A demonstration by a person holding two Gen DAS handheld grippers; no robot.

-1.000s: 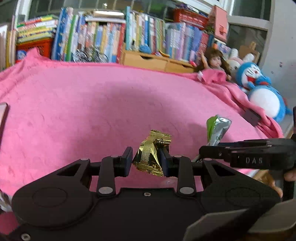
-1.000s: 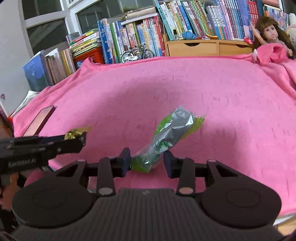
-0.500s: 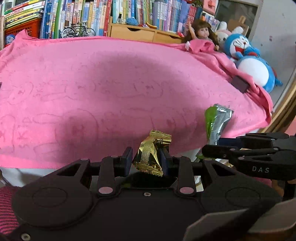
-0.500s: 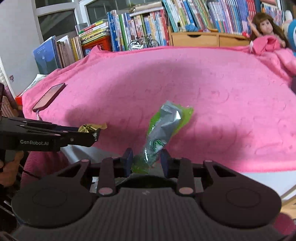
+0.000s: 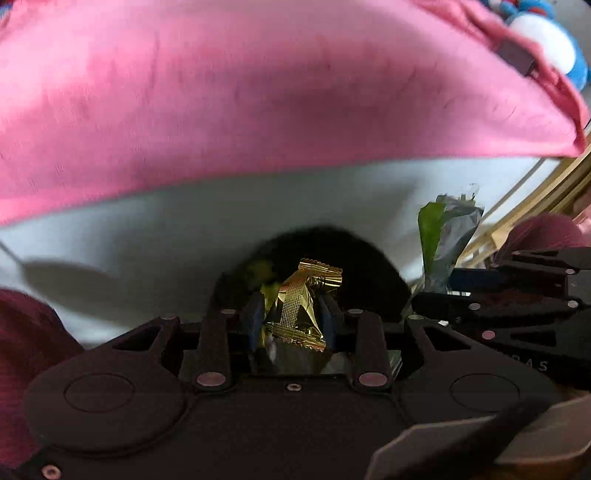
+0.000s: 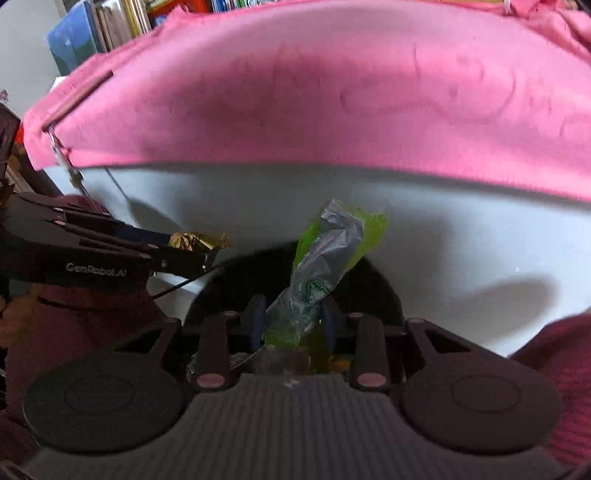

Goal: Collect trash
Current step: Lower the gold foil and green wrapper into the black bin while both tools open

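Note:
A crumpled gold foil wrapper [image 5: 301, 306] sits pinched between the pads of my left gripper [image 5: 291, 310], which is shut on it. Right under it is the dark round mouth of a black bin [image 5: 384, 273], with some yellow-green trash inside. My right gripper [image 6: 291, 314] is shut on the lower end of a green and silver snack wrapper [image 6: 325, 266], which sticks up over the same bin [image 6: 384, 295]. Each view shows the other gripper from the side: the right gripper [image 5: 424, 291] with the green wrapper [image 5: 443, 236], and the left gripper [image 6: 210, 254] with the gold wrapper [image 6: 195, 240].
A pink blanket [image 5: 258, 92] covers the bed above the bin, over the bed's white side [image 5: 147, 229]. A blue and white plush toy [image 5: 554, 48] and a small dark box [image 5: 515, 61] lie at the far right. Books [image 6: 92, 33] stand at the back left. A maroon sleeve [image 5: 22, 350] shows at the left.
Both grippers have sunk and tipped downward, from over the pink blanket to beside the bed above the black bin. Each still holds its wrapper.

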